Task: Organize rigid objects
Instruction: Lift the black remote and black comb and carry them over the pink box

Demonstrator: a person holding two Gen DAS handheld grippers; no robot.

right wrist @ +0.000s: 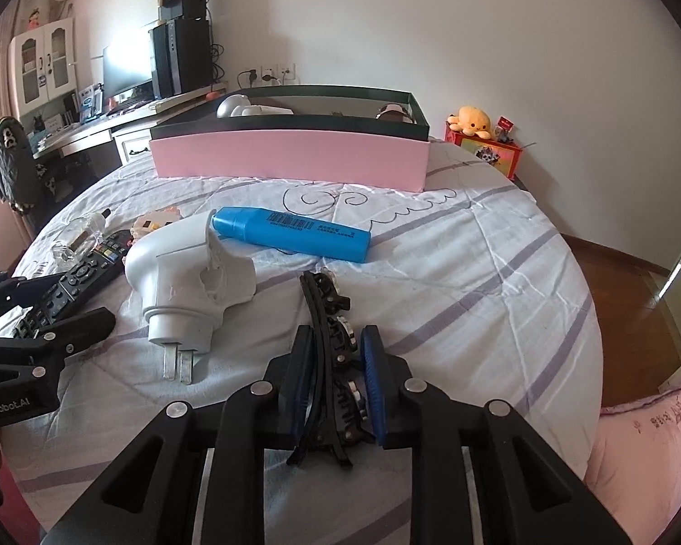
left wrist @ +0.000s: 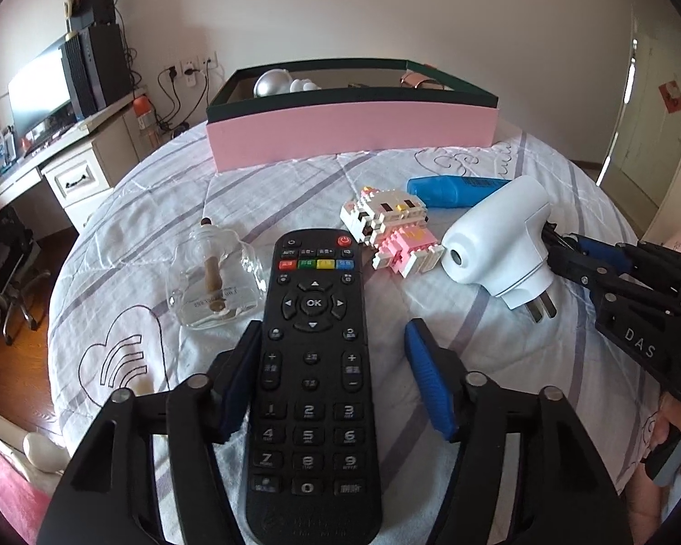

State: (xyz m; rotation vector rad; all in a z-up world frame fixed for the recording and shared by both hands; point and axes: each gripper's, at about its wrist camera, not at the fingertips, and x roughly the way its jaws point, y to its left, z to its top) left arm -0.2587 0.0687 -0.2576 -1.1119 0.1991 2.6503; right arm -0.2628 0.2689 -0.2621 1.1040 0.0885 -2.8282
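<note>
Meanwhile, on a quilted white bed cover with lilac stripes [left wrist: 431, 331], two hand-held grippers work side by side. Farthest left lies a clear glass bottle with a wooden stopper [left wrist: 213, 281], just beside a long black plastic remote control [left wrist: 313, 363]. The left gripper [left wrist: 336, 377] straddles that remote with its fingers parted: the left pad looks to touch the remote's edge, the blue right pad [left wrist: 431, 381] stands clear, so nothing is gripped. Closing from here could nudge the remote sideways into the bottle and roll it, or pinch the soft quilt with it.

Next comes a pink-and-white toy figure of small building bricks [left wrist: 390, 236], then a white plastic wall plug with two metal prongs [left wrist: 499, 245] and a blue plastic marker with a barcode label [right wrist: 295, 234] behind it. The right gripper [right wrist: 336, 390] has its fingers clamped on a black plastic hair clip with small metal studs [right wrist: 329, 340], which lies on the cover in front of the plug. The clip is thin and held near one end, so it may twist or slip when lifted.

Beyond everything stands the pink cardboard box with a dark green rim [left wrist: 354, 136], already holding a few items. Its tall front wall is probably the main obstacle for any carry, and the two grippers sit close enough to collide.
</note>
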